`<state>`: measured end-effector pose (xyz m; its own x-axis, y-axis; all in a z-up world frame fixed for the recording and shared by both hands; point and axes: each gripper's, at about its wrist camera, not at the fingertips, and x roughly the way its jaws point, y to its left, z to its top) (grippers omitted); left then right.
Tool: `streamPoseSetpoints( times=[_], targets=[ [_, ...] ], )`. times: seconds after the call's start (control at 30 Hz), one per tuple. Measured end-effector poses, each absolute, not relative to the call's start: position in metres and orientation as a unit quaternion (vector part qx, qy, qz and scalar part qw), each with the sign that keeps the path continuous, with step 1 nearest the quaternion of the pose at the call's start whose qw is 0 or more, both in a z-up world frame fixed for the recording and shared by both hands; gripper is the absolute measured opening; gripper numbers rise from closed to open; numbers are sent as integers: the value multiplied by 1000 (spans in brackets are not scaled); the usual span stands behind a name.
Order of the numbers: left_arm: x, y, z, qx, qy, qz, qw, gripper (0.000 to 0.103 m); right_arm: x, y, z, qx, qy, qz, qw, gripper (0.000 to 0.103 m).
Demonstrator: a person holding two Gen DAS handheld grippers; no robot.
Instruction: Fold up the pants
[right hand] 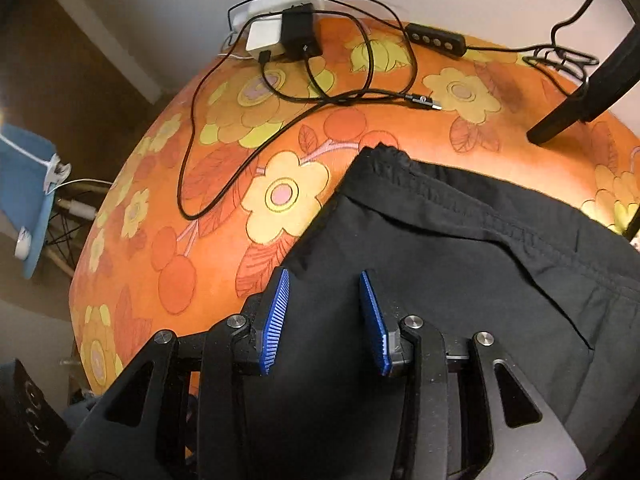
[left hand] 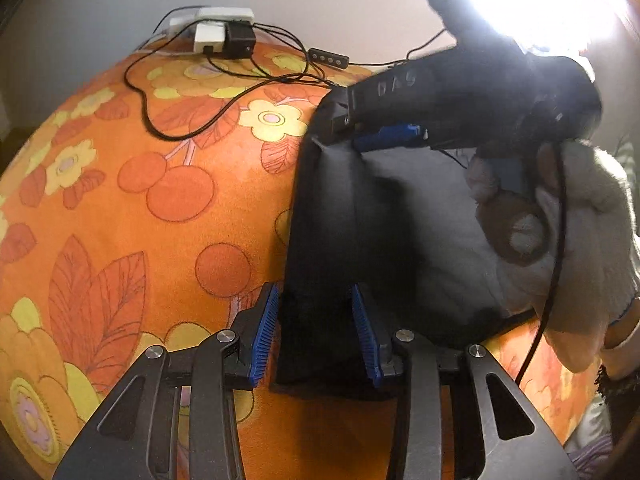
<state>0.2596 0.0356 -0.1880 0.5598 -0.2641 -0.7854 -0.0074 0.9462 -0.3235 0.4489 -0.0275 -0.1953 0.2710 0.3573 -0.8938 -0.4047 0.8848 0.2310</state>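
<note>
Bench: covered by an orange cloth printed with yellow flowers and red fruit; it carries everything.
Chair: blue, off the bench's left edge, seen from the right wrist.
Plugs: a white strip with a white and a black adapter, at the far edge, left of centre.
Cables: black loops trailing from the plugs across the cloth toward the pants; one ends in a loose connector.
Switch: small black inline box with buttons, far, right of the plugs.
Left tongs: blue pads part-open, with a bunched dark fold between them; I cannot tell whether they pinch it.
Pants: black, lying on the right half of the bench, waistband toward the far side.
Right tongs: pads apart, over flat black cloth, nothing clamped.
Stand leg: dark bar planted on the cloth, far right, beyond the waistband.
Hand: in a pale fuzzy glove, right, holding the right tongs' body above the pants.
</note>
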Motion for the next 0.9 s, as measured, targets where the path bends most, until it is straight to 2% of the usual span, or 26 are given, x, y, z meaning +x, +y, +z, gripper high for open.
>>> streamPoseSetpoints(
  times=[0.13,0.3,0.5,0.6,0.63,0.7,0.77,0.8,0.9],
  targets=[
    [259,41,-188,-173,463,-79,866,37,447,-4,-184,-46,566,236,788,39],
    [256,45,-186,-192,462,-83,862,37,451,32,-200,-118,614,180,759,39],
    [253,47,-183,-194,457,-87,864,37,448,52,-209,-174,617,143,754,39],
    [253,48,-182,-194,457,-88,864,37,449,52,-209,-167,619,139,755,38],
    [253,48,-182,-195,457,-88,863,37,449,53,-209,-164,618,136,757,33],
    [254,49,-181,-197,455,-85,864,37,449,52,-208,-166,613,133,761,29],
    [255,51,-180,-205,454,-84,863,42,448,47,-208,-159,610,138,764,20],
    [256,52,-180,-210,452,-82,863,47,448,44,-207,-147,611,143,764,13],
    [260,53,-181,-228,452,-86,858,48,447,32,-200,-114,606,156,772,6]
  ],
)
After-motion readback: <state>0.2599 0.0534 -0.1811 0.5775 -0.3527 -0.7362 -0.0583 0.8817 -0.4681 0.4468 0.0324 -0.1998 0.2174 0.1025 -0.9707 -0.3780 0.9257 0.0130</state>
